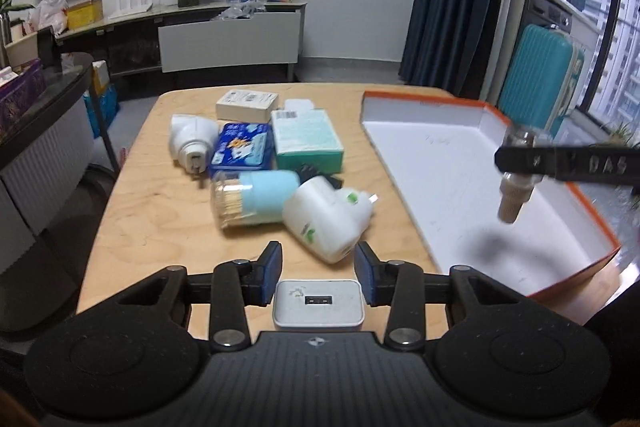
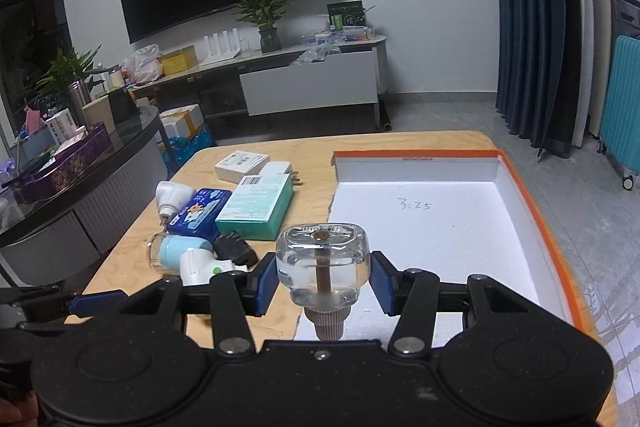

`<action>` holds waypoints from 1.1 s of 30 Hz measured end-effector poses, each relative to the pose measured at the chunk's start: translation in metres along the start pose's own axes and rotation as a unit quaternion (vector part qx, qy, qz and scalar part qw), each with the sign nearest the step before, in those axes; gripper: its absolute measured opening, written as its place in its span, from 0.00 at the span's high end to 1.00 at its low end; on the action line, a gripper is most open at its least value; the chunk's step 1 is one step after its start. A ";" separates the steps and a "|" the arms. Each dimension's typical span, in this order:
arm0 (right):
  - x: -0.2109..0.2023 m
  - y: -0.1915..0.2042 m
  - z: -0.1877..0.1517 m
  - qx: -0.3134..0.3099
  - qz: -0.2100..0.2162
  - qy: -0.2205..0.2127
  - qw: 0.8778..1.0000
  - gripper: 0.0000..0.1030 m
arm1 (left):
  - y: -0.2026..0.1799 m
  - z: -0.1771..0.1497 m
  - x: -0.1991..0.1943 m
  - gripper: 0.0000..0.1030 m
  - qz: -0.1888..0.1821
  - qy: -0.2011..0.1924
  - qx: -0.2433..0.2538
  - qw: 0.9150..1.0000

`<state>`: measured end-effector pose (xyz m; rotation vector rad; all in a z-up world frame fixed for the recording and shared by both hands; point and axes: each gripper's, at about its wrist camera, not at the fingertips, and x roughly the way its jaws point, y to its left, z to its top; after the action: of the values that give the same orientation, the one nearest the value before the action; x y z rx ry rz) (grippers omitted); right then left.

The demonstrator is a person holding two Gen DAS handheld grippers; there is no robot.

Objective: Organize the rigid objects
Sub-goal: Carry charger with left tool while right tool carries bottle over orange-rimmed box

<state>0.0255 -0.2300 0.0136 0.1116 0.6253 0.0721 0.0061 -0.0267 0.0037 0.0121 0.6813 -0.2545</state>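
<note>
A: That clear refill bottle (image 2: 322, 267) looks like smooth, slippery glass or hard plastic, liquid inside. Pinch the flat sides.

B: The right tongs (image 2: 323, 281) bracket it over the white tray (image 1: 452, 163) (contact unclear). The left tongs (image 1: 319, 274) are spread above the counter (image 1: 160, 211).

1. The left tongs (image 1: 319, 274) are parted, blue pads (image 1: 273, 269) wide of each other, held low and level, nothing between them.
2. The right tongs (image 2: 323, 277) are raised; whether their pads (image 2: 267, 279) actually press inward cannot be told from either view.
</note>
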 end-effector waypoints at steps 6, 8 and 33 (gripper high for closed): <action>-0.003 -0.012 0.004 0.008 -0.015 -0.006 1.000 0.42 | -0.017 0.026 0.010 0.90 -0.005 -0.009 0.022 1.000; -0.007 -0.017 0.002 0.008 -0.019 -0.010 1.000 0.42 | -0.007 0.023 0.013 0.86 -0.004 -0.005 0.004 1.000; -0.006 -0.008 -0.003 0.006 -0.001 0.008 1.000 0.42 | -0.024 -0.003 0.011 0.60 0.010 0.033 0.014 0.999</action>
<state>0.0190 -0.2381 0.0140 0.1220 0.6414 0.0670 0.0066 -0.0520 -0.0036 0.0550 0.7437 -0.2444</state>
